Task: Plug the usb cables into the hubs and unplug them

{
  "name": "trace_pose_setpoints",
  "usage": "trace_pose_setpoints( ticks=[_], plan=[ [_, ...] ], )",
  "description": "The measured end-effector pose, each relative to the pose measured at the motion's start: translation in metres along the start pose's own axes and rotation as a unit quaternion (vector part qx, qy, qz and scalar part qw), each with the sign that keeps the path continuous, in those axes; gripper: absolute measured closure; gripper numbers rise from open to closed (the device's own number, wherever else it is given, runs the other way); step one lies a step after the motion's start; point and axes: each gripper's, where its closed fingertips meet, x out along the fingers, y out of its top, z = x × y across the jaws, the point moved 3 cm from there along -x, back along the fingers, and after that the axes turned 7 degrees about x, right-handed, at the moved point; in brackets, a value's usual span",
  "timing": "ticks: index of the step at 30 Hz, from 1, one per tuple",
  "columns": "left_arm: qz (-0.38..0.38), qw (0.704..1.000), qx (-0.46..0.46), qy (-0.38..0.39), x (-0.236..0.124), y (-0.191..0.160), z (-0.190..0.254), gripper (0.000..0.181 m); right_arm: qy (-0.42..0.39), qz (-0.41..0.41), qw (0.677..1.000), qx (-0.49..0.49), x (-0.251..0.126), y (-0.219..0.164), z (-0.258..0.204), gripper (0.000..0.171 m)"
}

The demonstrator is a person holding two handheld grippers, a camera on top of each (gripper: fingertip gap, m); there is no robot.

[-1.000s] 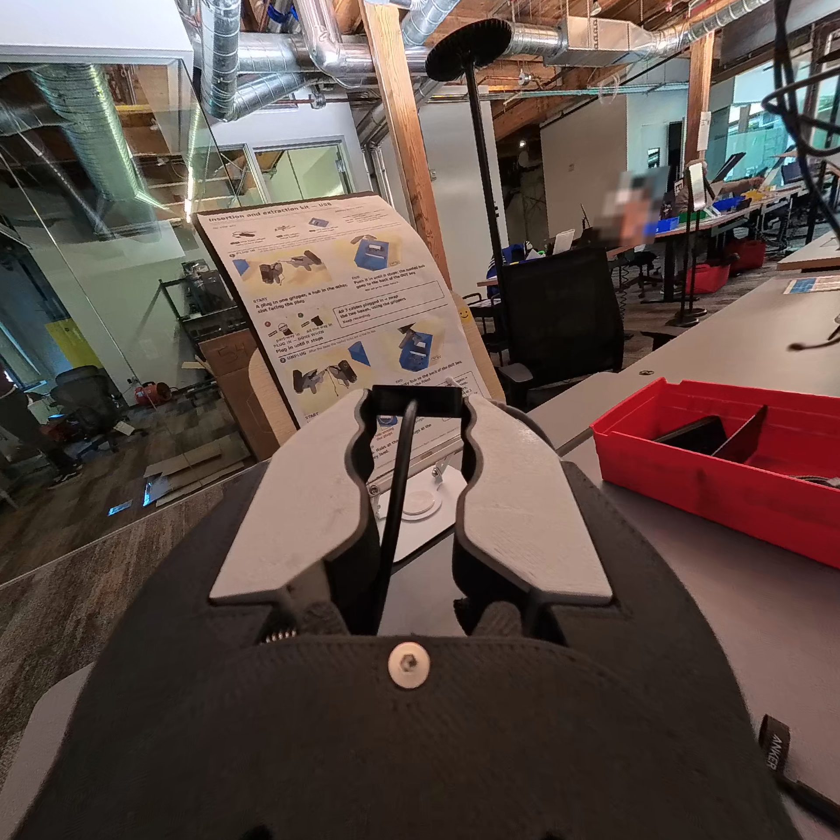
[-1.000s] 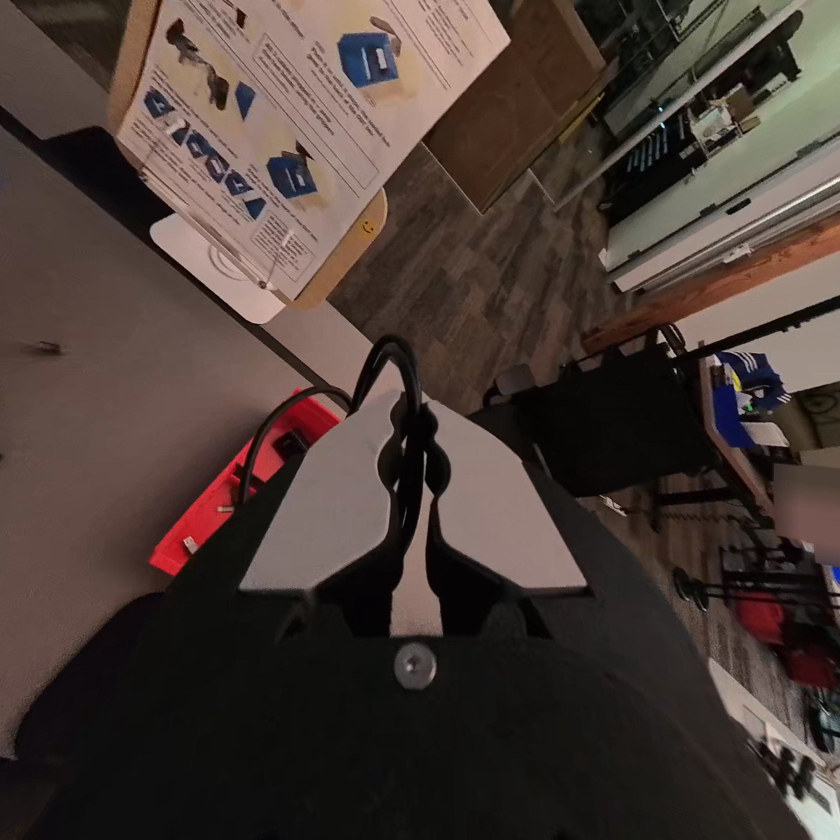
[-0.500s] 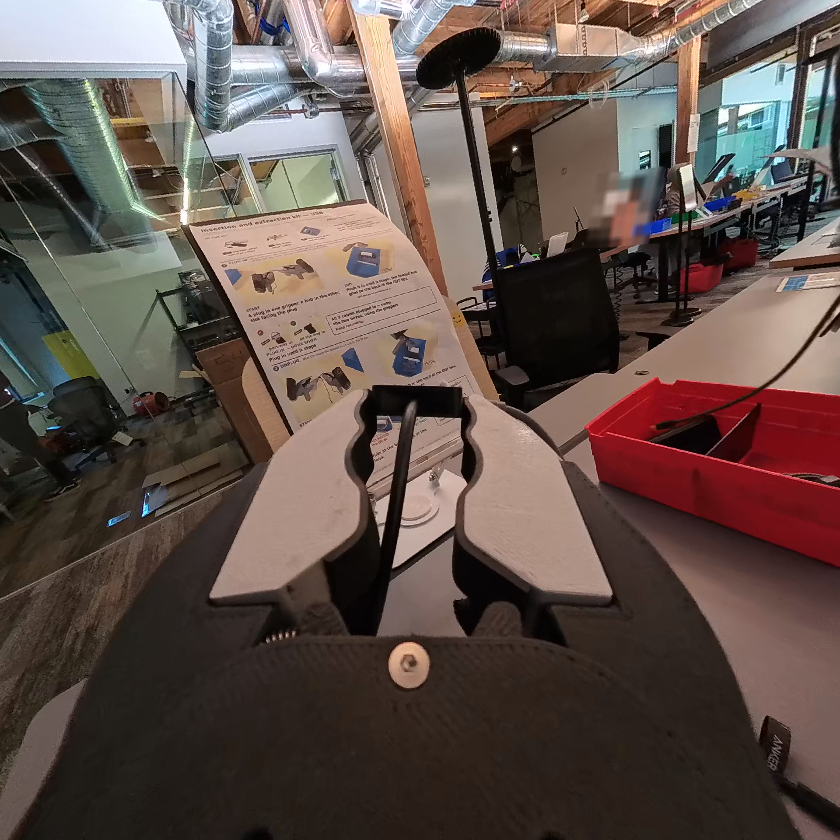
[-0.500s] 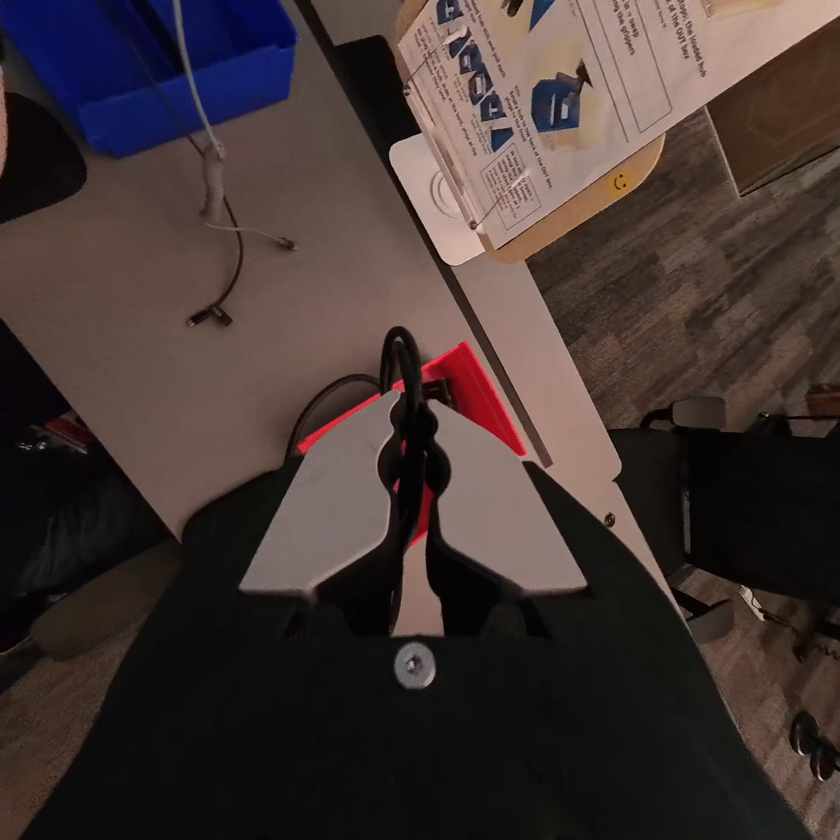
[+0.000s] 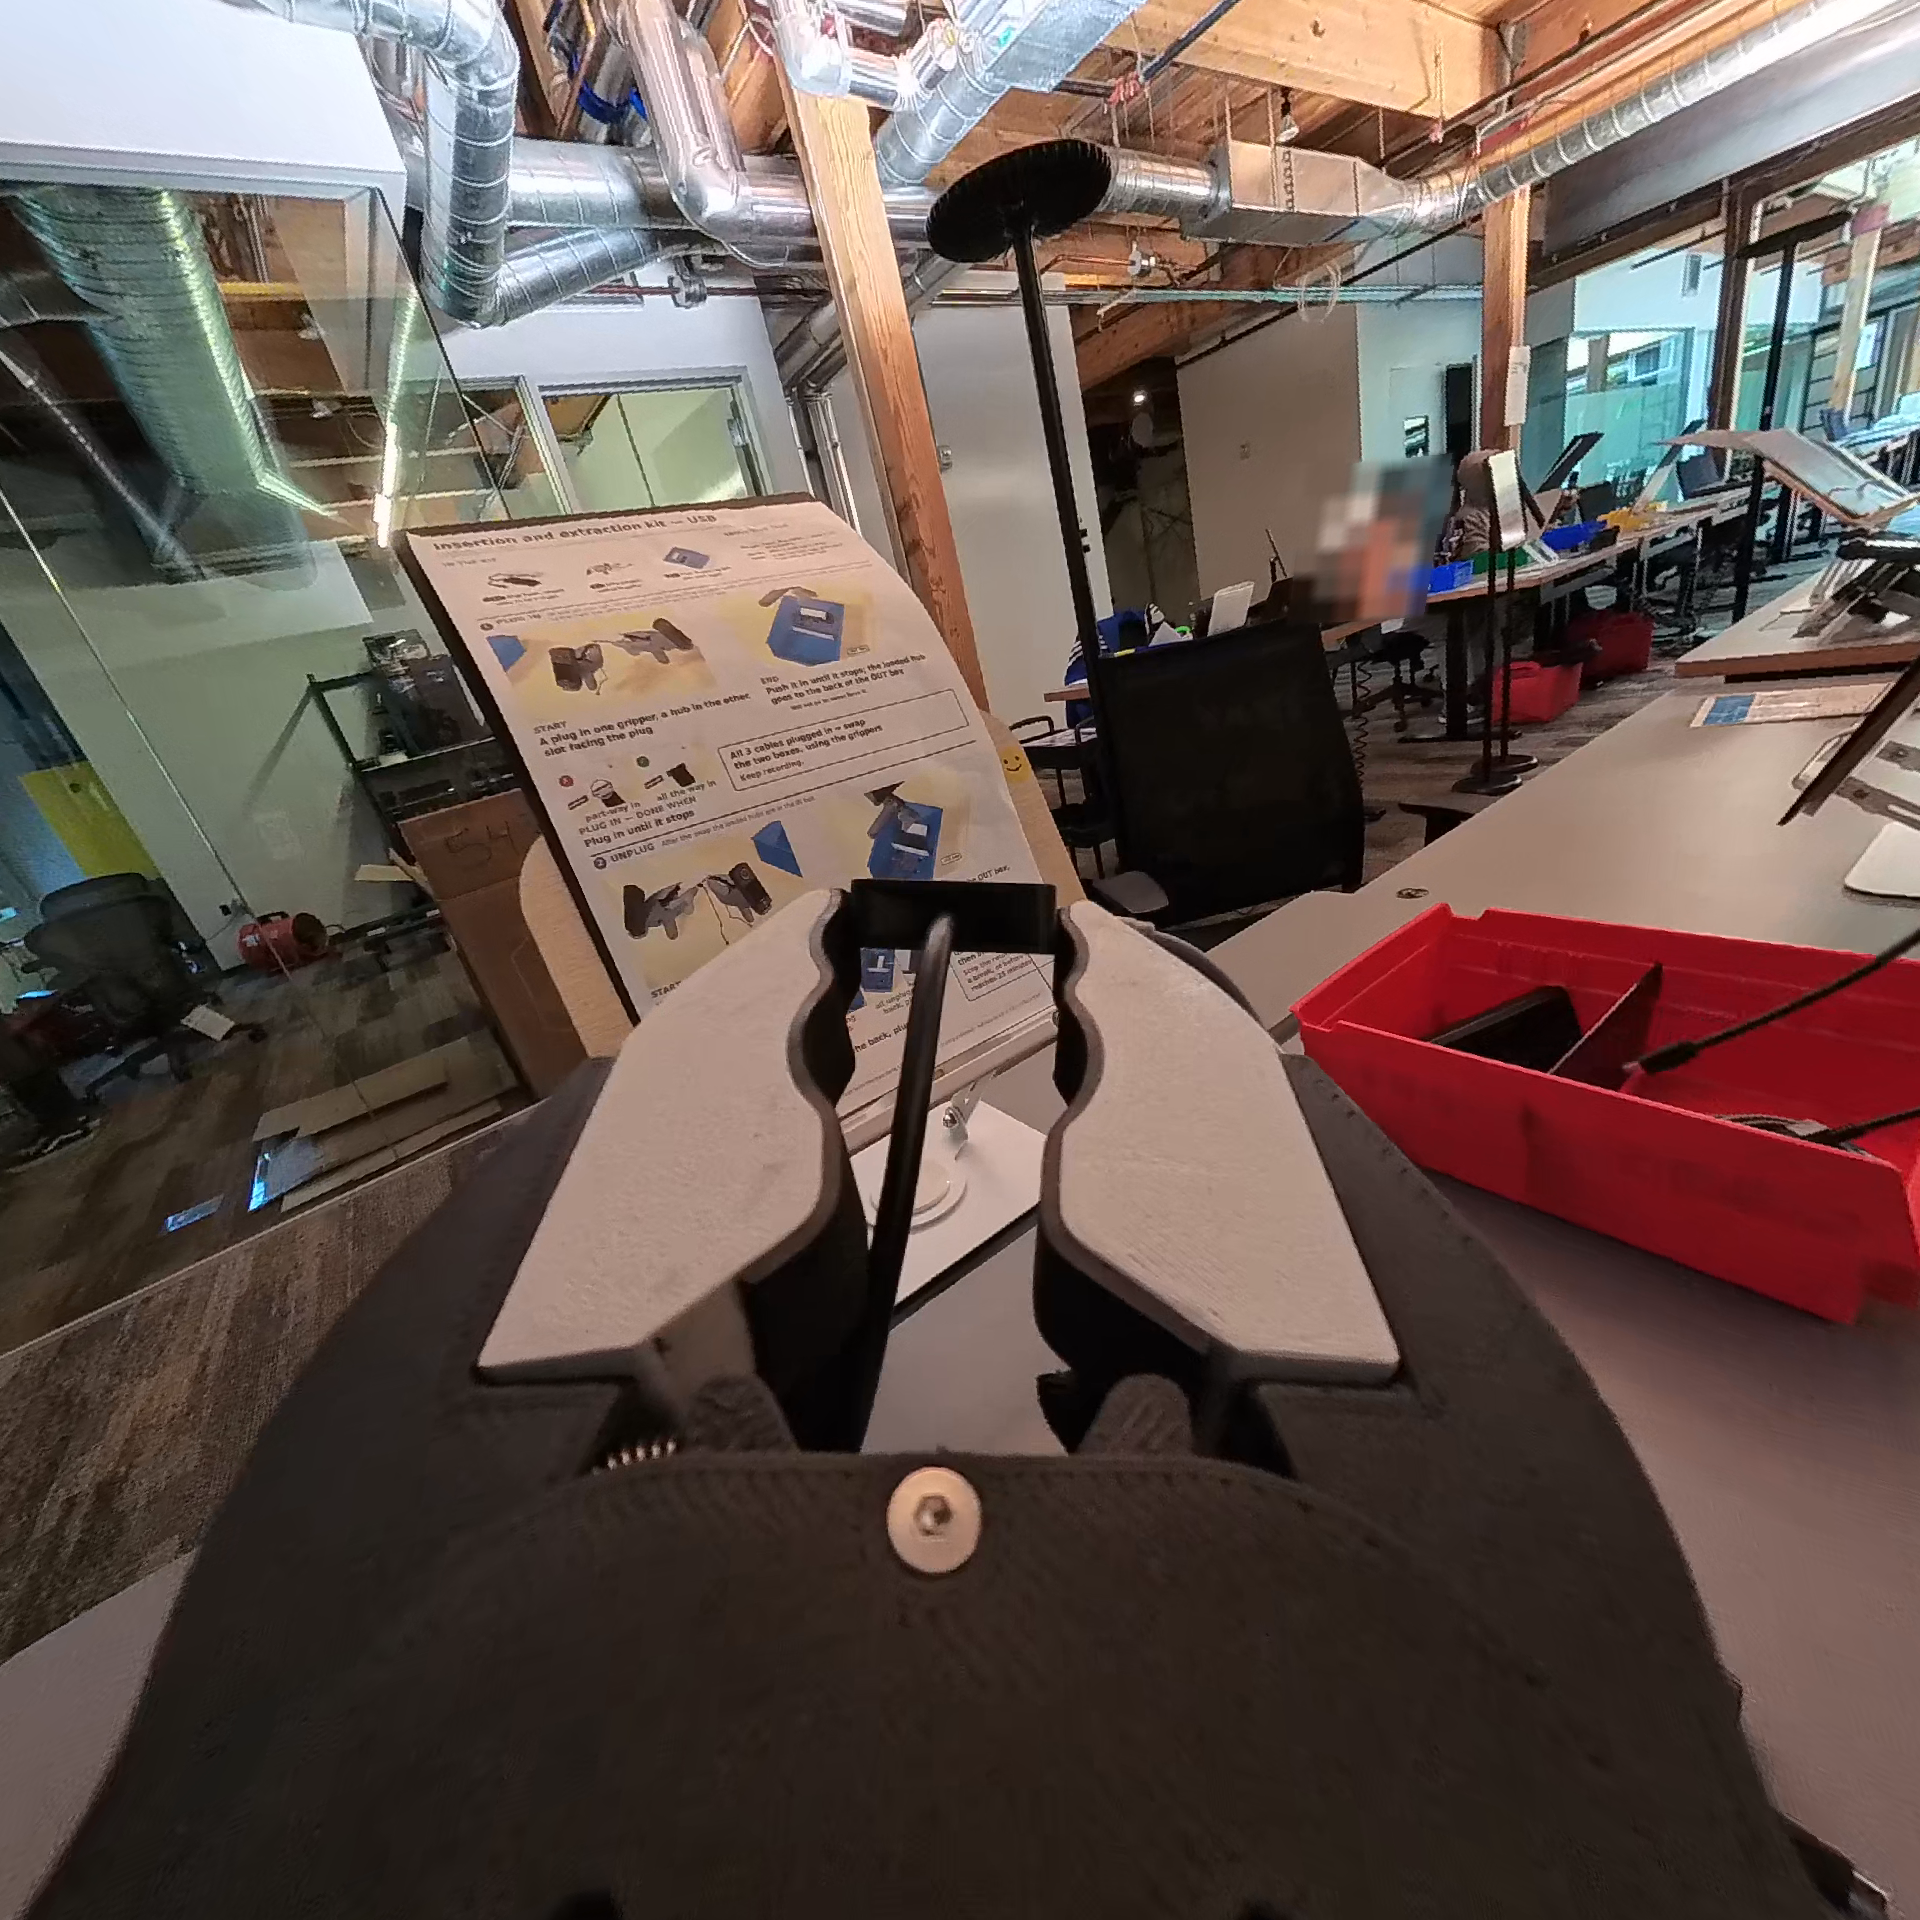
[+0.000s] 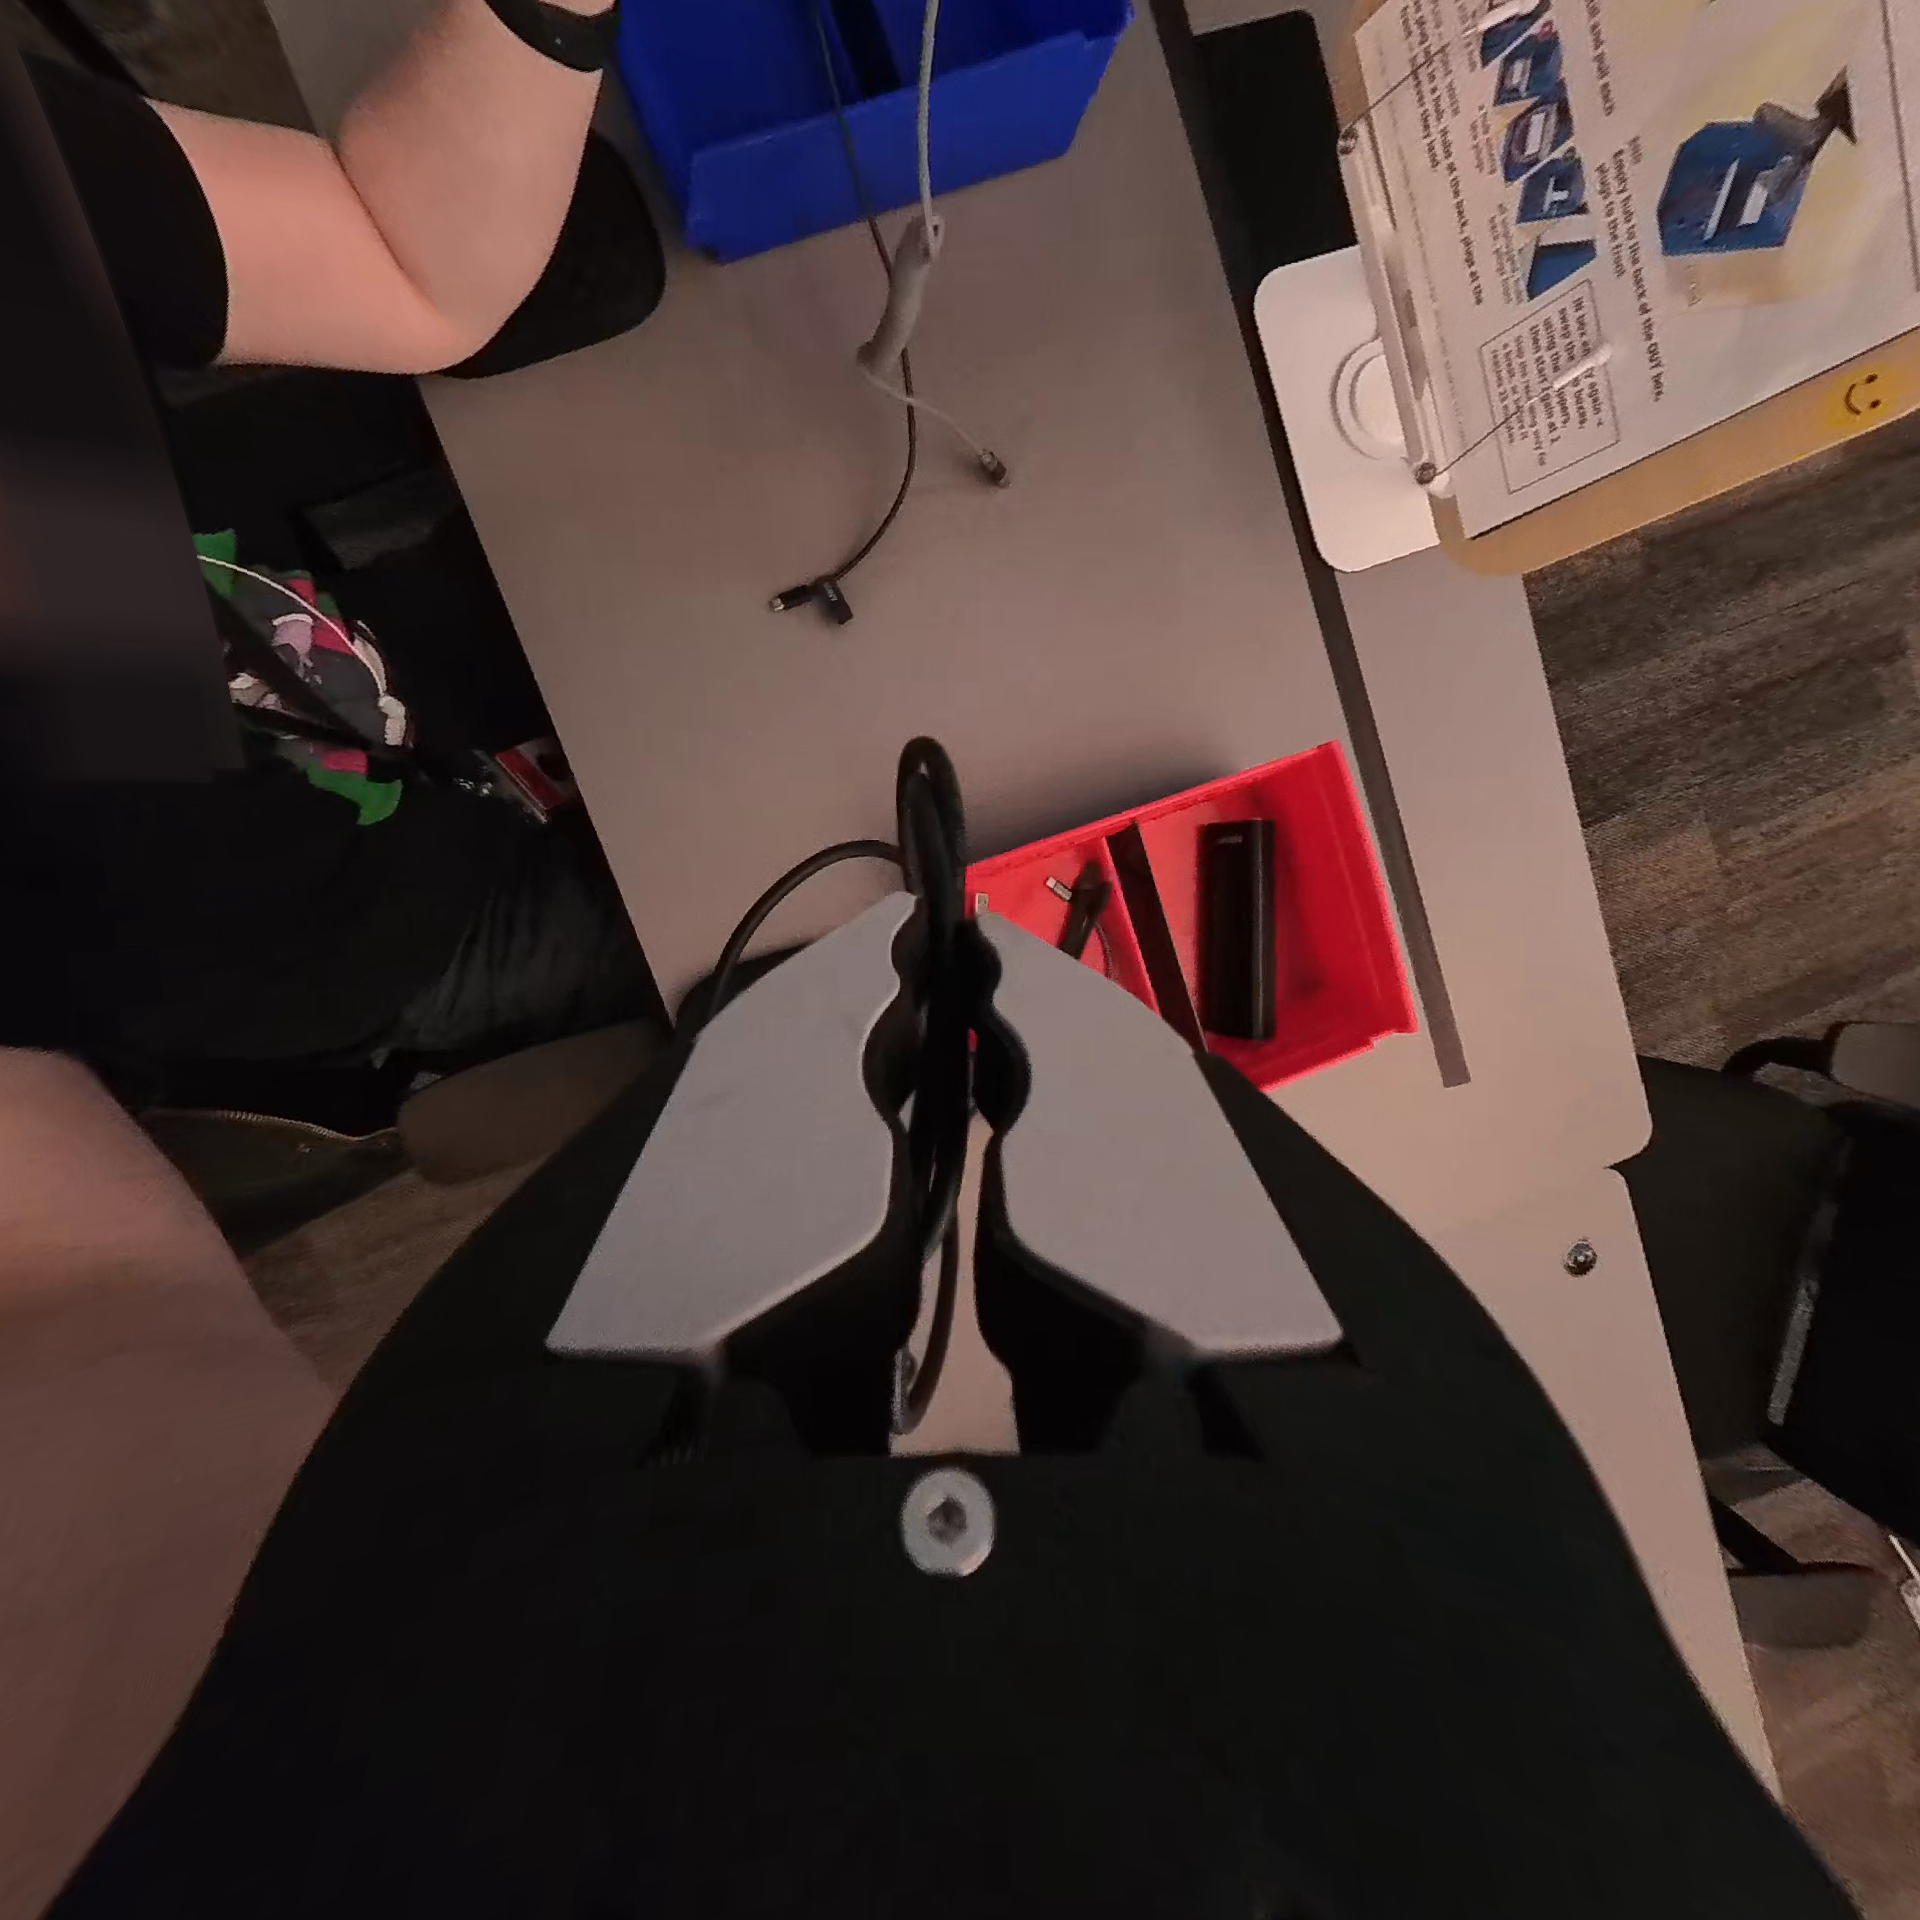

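Grey desk (image 6: 1039, 665), left tool (image 5: 951, 920) gripping hub (image 5: 951, 906), right tool (image 6: 948, 940) pinching cable (image 6: 928, 800)

printed instruction sheet (image 5: 727, 748), yellow smiley sticker (image 5: 1015, 764)

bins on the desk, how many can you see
2. A red bin sits on the desk near the right gripper, holding a hub. A blue bin sits further along the desk, by the person's arm. Others may lie out of view.

A big open office — shiny pipes (image 5: 468, 156) and wood beams (image 5: 883, 416) up high, glass walls (image 5: 208, 623), a black chair (image 5: 1236, 769), grey tabletop (image 5: 1662, 1455).
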Motion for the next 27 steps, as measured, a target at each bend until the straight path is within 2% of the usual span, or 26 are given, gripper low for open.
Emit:
trace_pose_setpoints(
  ticks=[4, 8, 15, 21, 24, 27],
  plan=[
    [0.001, 1.0, -0.002, -0.001, -0.001, 0.0, 0.0, 0.146, 0.032, -0.002, 0.999, 0.007, 0.003, -0.004, -0.003, 0.165],
    [0.004, 1.0, -0.009, -0.006, 0.0, -0.001, -0.001, 0.146, 0.024, -0.022, 0.999, 0.027, 0.016, -0.008, 0.012, 0.165],
    [0.0, 1.0, -0.01, -0.01, 0.001, -0.002, 0.0, 0.146, 0.014, -0.096, 0.995, -0.017, 0.079, 0.008, 0.041, 0.165],
    [-0.002, 1.0, -0.016, -0.005, 0.0, -0.006, -0.005, 0.146, -0.055, -0.116, 0.984, -0.125, 0.133, 0.045, 0.074, 0.166],
    [-0.004, 1.0, -0.017, -0.003, 0.0, -0.006, -0.007, 0.146, -0.093, -0.11, 0.97, -0.198, 0.151, 0.065, 0.083, 0.164],
    [-0.004, 1.0, -0.017, -0.002, -0.001, -0.006, -0.007, 0.146, -0.13, -0.138, 0.95, -0.249, 0.161, 0.072, 0.092, 0.165]
  ],
)
